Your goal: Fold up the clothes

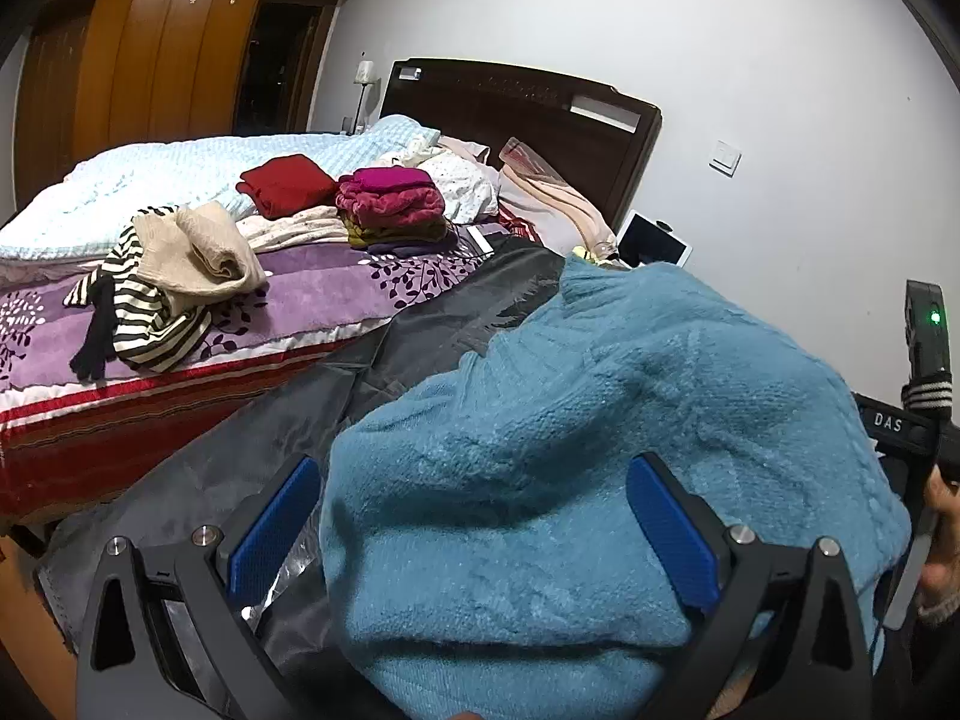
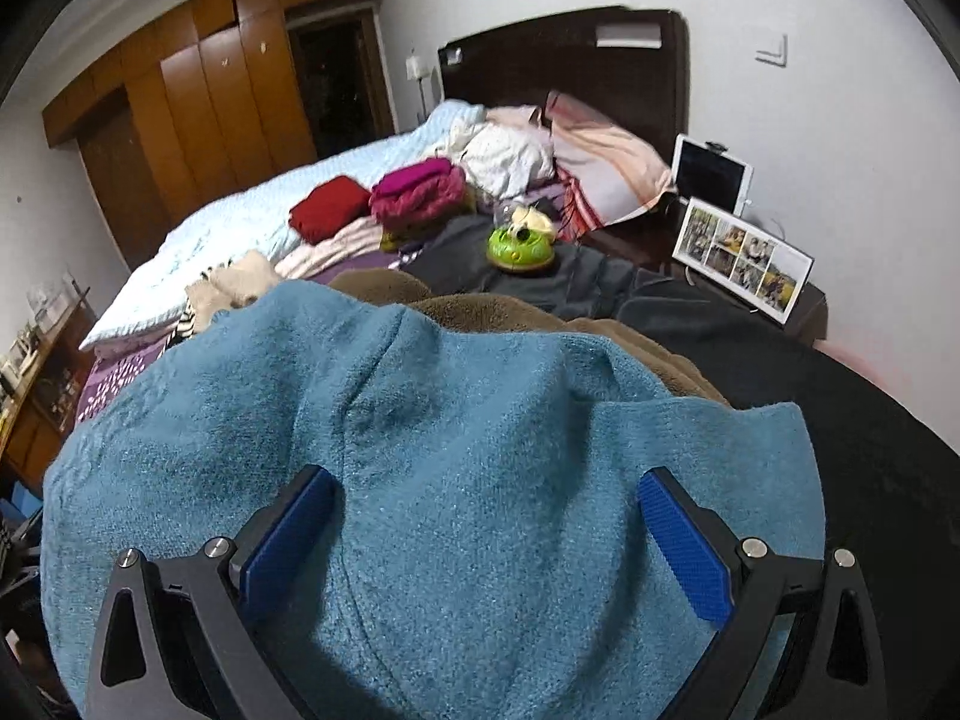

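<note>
A teal fleece garment [image 1: 600, 420] lies bunched on a dark grey cloth [image 1: 420, 324] at the near bed edge. My left gripper [image 1: 474, 468] is open, and its blue pads [image 1: 273, 534] straddle the fleece's near left part. The right gripper [image 2: 485, 480] is open too, its pads [image 2: 684, 546] either side of the same teal fleece [image 2: 420, 420]. A brown garment [image 2: 480, 309] shows from under the fleece's far edge. In the left wrist view the right gripper's body [image 1: 927, 360] stands at the right edge, held by a hand [image 1: 942, 540].
On the bed lie a striped and cream heap [image 1: 174, 282], a folded red garment [image 1: 288, 183] and a magenta stack [image 1: 390, 198]. A green toy [image 2: 519, 246] sits on the grey cloth. A tablet [image 2: 711, 171] and a photo frame [image 2: 741, 258] stand by the headboard [image 1: 516, 108].
</note>
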Demonstrator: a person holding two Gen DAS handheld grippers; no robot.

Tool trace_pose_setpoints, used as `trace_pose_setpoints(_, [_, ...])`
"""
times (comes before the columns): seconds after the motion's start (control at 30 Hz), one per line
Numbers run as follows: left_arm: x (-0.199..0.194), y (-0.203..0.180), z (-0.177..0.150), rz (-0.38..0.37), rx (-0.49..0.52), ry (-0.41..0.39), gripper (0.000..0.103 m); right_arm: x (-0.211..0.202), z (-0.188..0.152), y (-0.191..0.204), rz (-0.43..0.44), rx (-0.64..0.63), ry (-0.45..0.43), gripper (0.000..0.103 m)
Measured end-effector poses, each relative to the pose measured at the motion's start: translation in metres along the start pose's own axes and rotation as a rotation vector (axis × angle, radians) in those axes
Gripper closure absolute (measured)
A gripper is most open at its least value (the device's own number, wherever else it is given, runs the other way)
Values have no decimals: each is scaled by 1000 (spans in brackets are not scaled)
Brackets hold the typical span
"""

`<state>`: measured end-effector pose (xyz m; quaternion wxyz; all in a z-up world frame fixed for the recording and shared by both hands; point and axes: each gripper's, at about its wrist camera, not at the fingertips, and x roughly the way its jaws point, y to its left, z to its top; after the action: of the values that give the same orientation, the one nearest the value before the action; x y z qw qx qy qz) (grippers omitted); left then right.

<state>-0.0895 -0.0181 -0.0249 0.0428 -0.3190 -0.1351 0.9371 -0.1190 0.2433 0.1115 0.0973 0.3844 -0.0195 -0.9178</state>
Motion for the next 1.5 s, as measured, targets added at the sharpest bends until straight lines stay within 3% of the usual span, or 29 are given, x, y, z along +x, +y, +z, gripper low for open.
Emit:
trace_pose_setpoints(0.3, [2,2,-1,9,-4,9,1,-5,-8,8,-47,-19,-68,0])
trace_pose_setpoints(0.5, [3,2,-2,14,-3,13,1,2,-2,-5,68,1,-12,1])
trace_pose_setpoints(0.57, [4,2,-3,16,-6,15,1,-2,-3,-1,81,-24,-22,12])
trace_pose_setpoints(0.63, [4,2,-3,19,-8,17,1,-9,-5,5,95,-50,-39,34])
trace_pose_setpoints(0.7, [3,1,-4,25,-9,19,1,-16,-8,10,91,-73,-57,47])
trace_pose_setpoints(0.77, [2,0,-4,32,-6,19,1,-24,-10,9,83,-72,-79,66])
trace_pose_setpoints(0.8, [0,0,-4,36,-4,18,1,-28,-11,5,73,-58,-94,86])
trace_pose_setpoints(0.9, [-4,-2,-5,40,2,16,1,-45,-16,-7,108,-9,-139,88])
trace_pose_setpoints(1.2, [-21,-8,-6,35,26,-1,1,-116,-44,-10,69,13,-314,91])
trace_pose_setpoints(1.47, [-44,-22,-9,-41,52,1,1,-193,-101,-27,-40,59,-458,92])
trace_pose_setpoints(1.5, [-47,-24,-10,-46,58,0,1,-204,-111,-32,-69,72,-479,98])
